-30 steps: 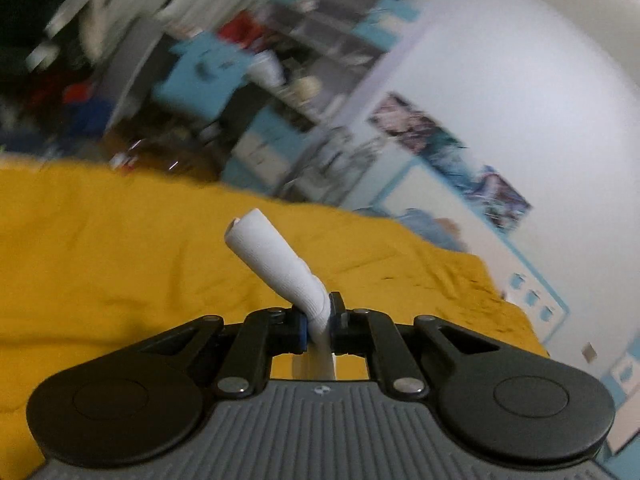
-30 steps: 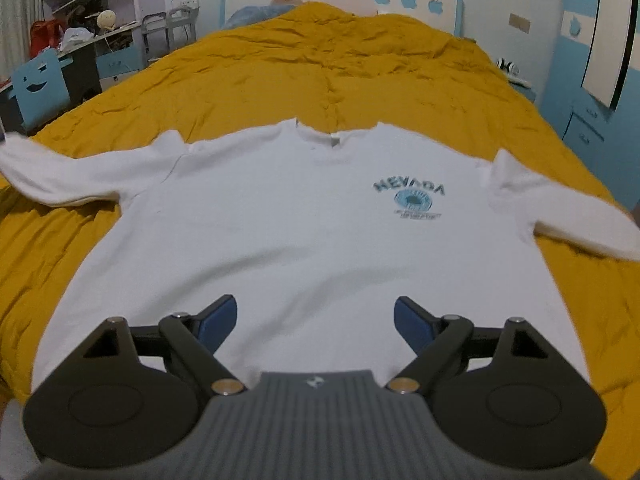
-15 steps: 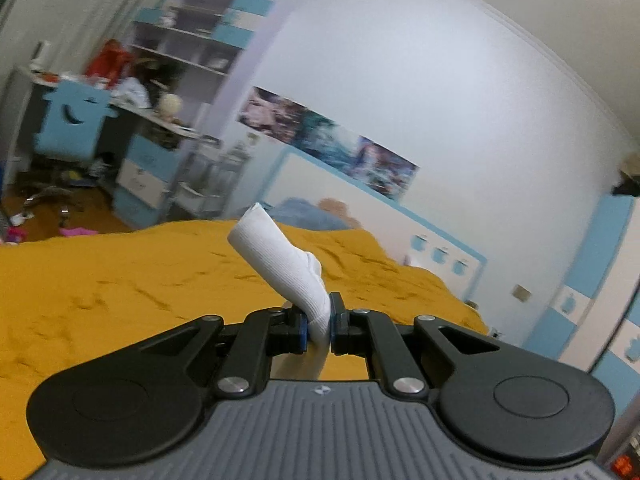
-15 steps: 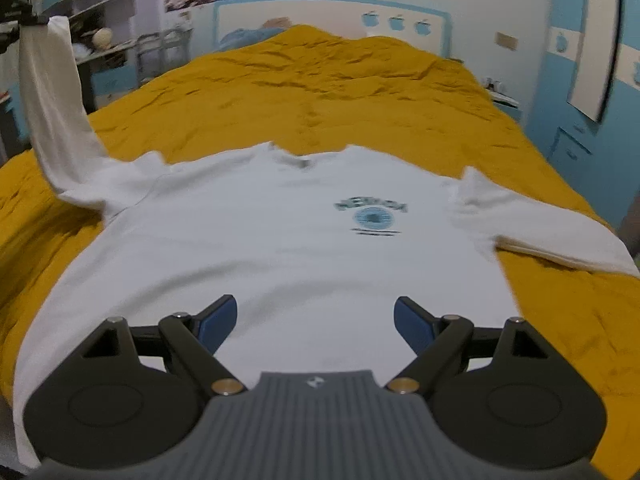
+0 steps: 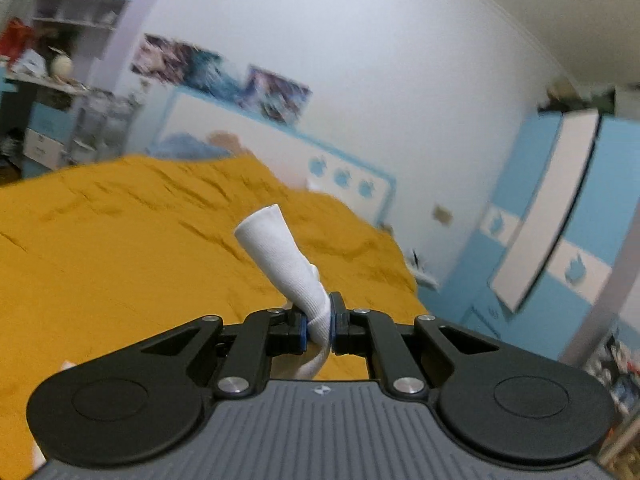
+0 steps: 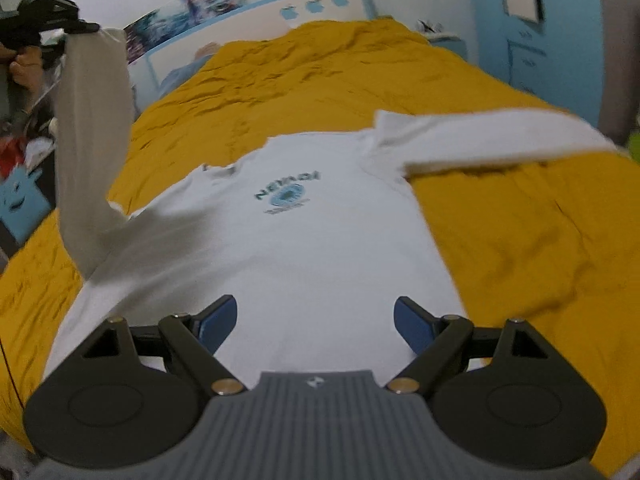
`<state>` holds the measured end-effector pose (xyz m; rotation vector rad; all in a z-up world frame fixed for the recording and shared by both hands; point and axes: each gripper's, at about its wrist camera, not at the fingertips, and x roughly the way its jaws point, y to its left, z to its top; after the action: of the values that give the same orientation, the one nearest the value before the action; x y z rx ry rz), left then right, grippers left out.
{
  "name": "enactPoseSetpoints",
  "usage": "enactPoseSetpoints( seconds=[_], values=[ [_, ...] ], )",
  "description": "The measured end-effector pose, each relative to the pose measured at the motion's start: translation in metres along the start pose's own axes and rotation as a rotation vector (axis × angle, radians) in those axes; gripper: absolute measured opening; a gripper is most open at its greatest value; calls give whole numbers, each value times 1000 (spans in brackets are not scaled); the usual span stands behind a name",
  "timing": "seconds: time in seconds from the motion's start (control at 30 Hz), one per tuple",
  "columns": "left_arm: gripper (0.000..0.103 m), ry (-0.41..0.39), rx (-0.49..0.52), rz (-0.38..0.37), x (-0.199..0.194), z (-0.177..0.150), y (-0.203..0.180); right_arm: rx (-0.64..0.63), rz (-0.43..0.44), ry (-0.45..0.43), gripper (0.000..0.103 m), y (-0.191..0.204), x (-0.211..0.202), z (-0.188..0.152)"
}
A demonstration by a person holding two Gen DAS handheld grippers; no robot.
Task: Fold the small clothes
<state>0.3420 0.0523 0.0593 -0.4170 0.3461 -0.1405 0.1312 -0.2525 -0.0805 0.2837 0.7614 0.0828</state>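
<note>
A white long-sleeved shirt (image 6: 288, 240) with a teal chest print lies face up on the yellow bedspread (image 6: 520, 220). My left gripper (image 5: 319, 326) is shut on the cuff of its left sleeve (image 5: 280, 256). In the right wrist view that left gripper (image 6: 52, 12) holds the sleeve (image 6: 92, 140) lifted high above the bed at the left. The other sleeve (image 6: 480, 140) lies stretched out to the right. My right gripper (image 6: 314, 322) is open and empty, hovering over the shirt's hem.
A white and blue headboard (image 6: 280, 12) stands at the far end of the bed. A blue wardrobe (image 5: 560, 240) is on the right, and a cluttered desk and shelves (image 5: 48, 92) are on the left. A blue chair (image 6: 20, 204) stands beside the bed.
My left gripper has lifted the sleeve cuff up off the bed and swung rightwards. My right gripper has stayed open, and its view has shifted left and tilted.
</note>
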Motion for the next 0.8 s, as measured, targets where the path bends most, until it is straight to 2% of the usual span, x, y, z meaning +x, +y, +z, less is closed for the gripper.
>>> enactPoseSetpoints(
  seconds=[0.07, 0.1, 0.13, 0.2, 0.27, 0.33, 0.37, 0.47, 0.6, 0.7, 0.8],
  values=[
    [17, 51, -11, -13, 17, -19, -14, 36, -9, 0, 82, -12, -3, -1],
    [31, 69, -23, -43, 24, -30, -21, 48, -13, -5, 82, -17, -6, -1],
    [56, 83, -30, -97, 30, -41, -25, 54, -16, -9, 82, -20, -9, -2],
    [82, 131, 2, -201, 33, -57, -34, 52, -27, -13, 82, -24, -13, -4],
    [82, 196, 97, -285, 30, -68, -40, 39, -47, -12, 82, -25, -16, -7],
    [82, 192, 191, -326, 15, -75, -38, 28, -57, -10, 82, -24, -18, -9],
    [83, 175, 240, -323, 3, -79, -38, 26, -56, -10, 82, -23, -18, -10],
    [83, 119, 367, -258, -24, -74, -11, 20, -49, -5, 82, -19, -19, -11],
    [84, 99, 432, -111, -49, -63, 38, -28, -46, -1, 82, -10, -15, -10],
    [84, 136, 399, 28, -61, -55, 100, -12, -26, -1, 81, -8, -7, -5],
    [84, 220, 286, 152, -62, -50, 164, 77, 65, -38, 79, -14, 6, 9]
  ],
)
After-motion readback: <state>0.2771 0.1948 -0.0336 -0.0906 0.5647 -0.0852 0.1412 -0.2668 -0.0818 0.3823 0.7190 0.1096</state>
